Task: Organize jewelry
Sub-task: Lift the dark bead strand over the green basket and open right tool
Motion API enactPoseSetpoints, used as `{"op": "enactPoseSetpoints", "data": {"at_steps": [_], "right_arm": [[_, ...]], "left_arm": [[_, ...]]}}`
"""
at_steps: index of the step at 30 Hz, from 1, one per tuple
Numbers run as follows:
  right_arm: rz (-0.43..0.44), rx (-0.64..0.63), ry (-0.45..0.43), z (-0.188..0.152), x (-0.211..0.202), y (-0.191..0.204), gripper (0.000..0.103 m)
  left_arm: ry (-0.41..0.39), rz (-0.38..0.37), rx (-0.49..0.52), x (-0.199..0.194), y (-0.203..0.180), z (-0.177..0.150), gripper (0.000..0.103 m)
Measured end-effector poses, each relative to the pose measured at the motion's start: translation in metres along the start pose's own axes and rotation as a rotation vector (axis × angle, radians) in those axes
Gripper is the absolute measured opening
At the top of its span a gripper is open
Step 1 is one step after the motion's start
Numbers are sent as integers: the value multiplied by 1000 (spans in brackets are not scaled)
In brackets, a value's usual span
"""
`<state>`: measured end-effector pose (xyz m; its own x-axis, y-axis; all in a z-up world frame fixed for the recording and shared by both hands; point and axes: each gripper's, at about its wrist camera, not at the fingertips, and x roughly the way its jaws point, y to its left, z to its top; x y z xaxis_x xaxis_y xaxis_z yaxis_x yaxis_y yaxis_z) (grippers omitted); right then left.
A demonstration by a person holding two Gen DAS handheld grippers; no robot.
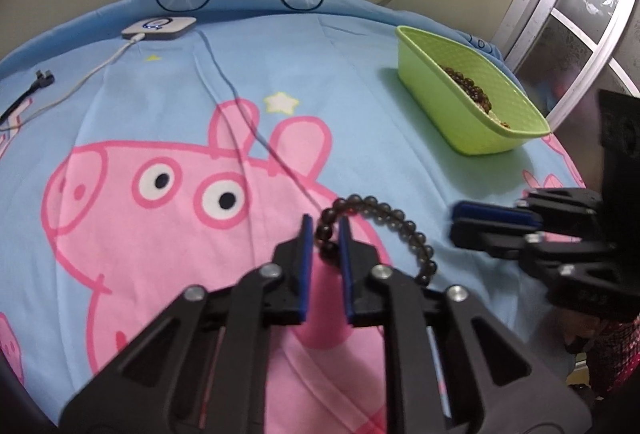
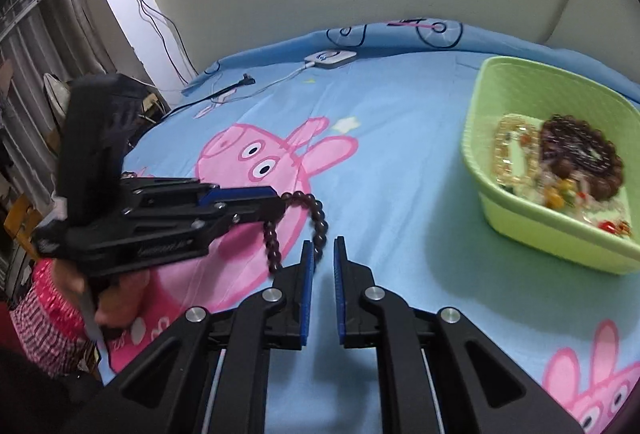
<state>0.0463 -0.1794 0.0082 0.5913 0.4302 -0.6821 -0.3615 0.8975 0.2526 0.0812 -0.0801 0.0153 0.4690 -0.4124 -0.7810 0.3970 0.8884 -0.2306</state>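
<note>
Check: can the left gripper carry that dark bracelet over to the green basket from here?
Probably yes. The left gripper is shut on the dark bracelet, and only bare bedsheet lies between it and the green basket. The right gripper sits shut off to the side.

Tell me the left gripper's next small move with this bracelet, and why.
Probably lift and carry it toward the green basket: the left gripper is already closed on the dark bead bracelet, and other bracelets already lie in that basket.

No text, label, brand or number in either view can be read.
</note>
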Motion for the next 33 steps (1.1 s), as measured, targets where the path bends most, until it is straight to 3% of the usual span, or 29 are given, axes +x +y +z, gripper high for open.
{"op": "enactPoseSetpoints", "data": {"at_steps": [3, 7, 13, 19, 25, 27, 29, 30, 32, 33], "right_arm": [[-16, -12, 47, 4, 23, 6, 0], [-29, -17, 28, 8, 26, 7, 0], [13, 40, -76, 13, -8, -5, 0], [5, 81, -226, 26, -61, -25, 0], [-100, 142, -348, 33, -111, -65, 0], [-141, 157, -373, 34, -118, -78, 0], [-192, 174, -391, 34, -118, -93, 0], [-224, 204, -389, 33, -115, -103, 2], [-246, 257, -412, 25, -121, -113, 27], [-242, 274, -458, 18, -127, -114, 29]], "left_arm": [[-3, 13, 18, -2, -4, -2, 9], [-1, 3, 17, -8, -6, -4, 8], [-52, -42, 33, -30, -18, 9, 8], [-119, -113, 79, -51, -46, 53, 8], [-157, -188, 175, -38, -102, 110, 8], [-165, -191, 197, -27, -118, 122, 8], [-183, -144, 212, -13, -129, 131, 13], [-182, -104, 195, -4, -131, 135, 22], [-182, -96, 146, 1, -124, 133, 24], [-191, -114, 131, -1, -120, 131, 24]]}}
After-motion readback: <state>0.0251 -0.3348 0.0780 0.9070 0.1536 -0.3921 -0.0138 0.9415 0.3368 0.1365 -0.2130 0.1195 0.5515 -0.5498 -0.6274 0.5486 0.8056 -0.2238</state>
